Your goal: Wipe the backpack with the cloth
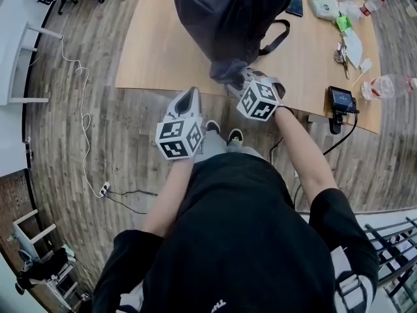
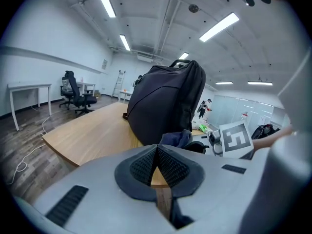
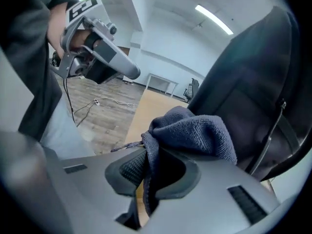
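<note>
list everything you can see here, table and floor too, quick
backpack: one, black, upright on the table
cloth: one, dark blue, at the backpack's base
table: one, light wood, ahead of the person
phone: one, dark, flat, right of the backpack
keys: one bunch, metal, table's right part
bottle: one, clear, lying near the table's right edge
screen device: one, black, table's near edge
cable: one, white, floor at left
left gripper: one, grey, shut and empty, short of the table
right gripper: one, grey, shut on the cloth
</note>
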A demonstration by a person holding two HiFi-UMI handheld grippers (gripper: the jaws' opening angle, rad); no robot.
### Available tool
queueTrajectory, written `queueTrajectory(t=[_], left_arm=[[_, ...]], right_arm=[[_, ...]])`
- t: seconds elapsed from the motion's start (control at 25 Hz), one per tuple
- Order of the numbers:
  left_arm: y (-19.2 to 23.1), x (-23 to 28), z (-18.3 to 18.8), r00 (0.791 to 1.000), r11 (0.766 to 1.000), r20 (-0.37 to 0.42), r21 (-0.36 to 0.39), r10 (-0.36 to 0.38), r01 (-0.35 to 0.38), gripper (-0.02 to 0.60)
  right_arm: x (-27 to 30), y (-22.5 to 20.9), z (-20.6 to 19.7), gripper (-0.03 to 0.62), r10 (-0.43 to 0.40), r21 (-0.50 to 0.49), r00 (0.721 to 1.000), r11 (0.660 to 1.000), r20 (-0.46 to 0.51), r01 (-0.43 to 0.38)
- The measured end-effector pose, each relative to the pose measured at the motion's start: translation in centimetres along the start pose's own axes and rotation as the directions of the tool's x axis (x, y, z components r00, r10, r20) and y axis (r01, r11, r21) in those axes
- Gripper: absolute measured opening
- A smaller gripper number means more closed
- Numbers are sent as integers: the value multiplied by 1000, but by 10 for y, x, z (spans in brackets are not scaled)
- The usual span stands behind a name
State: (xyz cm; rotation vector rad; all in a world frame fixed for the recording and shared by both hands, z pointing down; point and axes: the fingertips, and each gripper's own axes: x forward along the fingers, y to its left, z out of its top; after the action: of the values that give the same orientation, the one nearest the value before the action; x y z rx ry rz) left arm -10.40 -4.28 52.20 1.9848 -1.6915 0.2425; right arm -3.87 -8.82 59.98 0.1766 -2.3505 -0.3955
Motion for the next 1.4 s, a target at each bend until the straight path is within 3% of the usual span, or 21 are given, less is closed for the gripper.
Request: queueTrajectory(t=[0.16,0.28,0.44,0.52,0.6,0.76,0.84,0.96,1.04,1.12,1.2,1.28,1.32,1.36,1.4], left_arm=[[4,1,1,1000,1000,1,-7,3,-3,14],[1,1,4,1000,1000,11,-4,-4,4,14],[4,-2,9,1000,1000,25,-1,-3,3,14],[6,-4,7,1000,1000,24,-3,-2,2,14],[7,-5,3,1000,1000,17,-4,-4,4,14],[3,-2,-2,1000,1000,5,-7,-19,19,14],[0,0,2,1000,1000,10,-2,-29,29,14],[-4,1,7,999,999,24,3,-37,37,14],[-4,-1,7,999,999,30,4,-36,35,14],[-1,-4,7,999,1000,30,4,-29,29,14],[3,-7,8,999,1000,28,0,-21,21,14],[4,-9,8,999,1000,28,-4,-15,15,14],[5,-9,7,1000,1000,29,-6,-11,11,14],[6,-9,7,1000,1000,29,-8,-8,8,14],[8,-9,7,1000,1000,30,-10,-5,5,14]], right_arm=[[-9,-8,-2,52,21,107,1000,994,-6,-21],[-18,-10,-16,51,37,124,999,992,-33,-32],[-35,-22,-51,51,6,156,991,988,-132,15],[-47,-41,-76,52,-63,179,973,978,-224,105],[-66,-67,-78,51,-165,180,955,960,-245,212],[-112,-117,-6,52,-342,86,935,933,-97,350],[-149,-145,47,51,-463,58,885,886,45,461],[-214,-189,124,51,-618,47,742,775,261,630],[-241,-212,149,52,-684,-29,660,687,311,726],[-256,-237,163,52,-729,-63,599,617,332,785],[-276,-266,184,52,-760,-2,527,569,380,822],[-304,-290,206,52,-796,78,432,507,424,858],[-312,-300,210,52,-809,98,409,489,423,867],[-311,-308,209,52,-813,99,421,496,402,863],[-301,-314,202,52,-805,89,465,528,369,844]])
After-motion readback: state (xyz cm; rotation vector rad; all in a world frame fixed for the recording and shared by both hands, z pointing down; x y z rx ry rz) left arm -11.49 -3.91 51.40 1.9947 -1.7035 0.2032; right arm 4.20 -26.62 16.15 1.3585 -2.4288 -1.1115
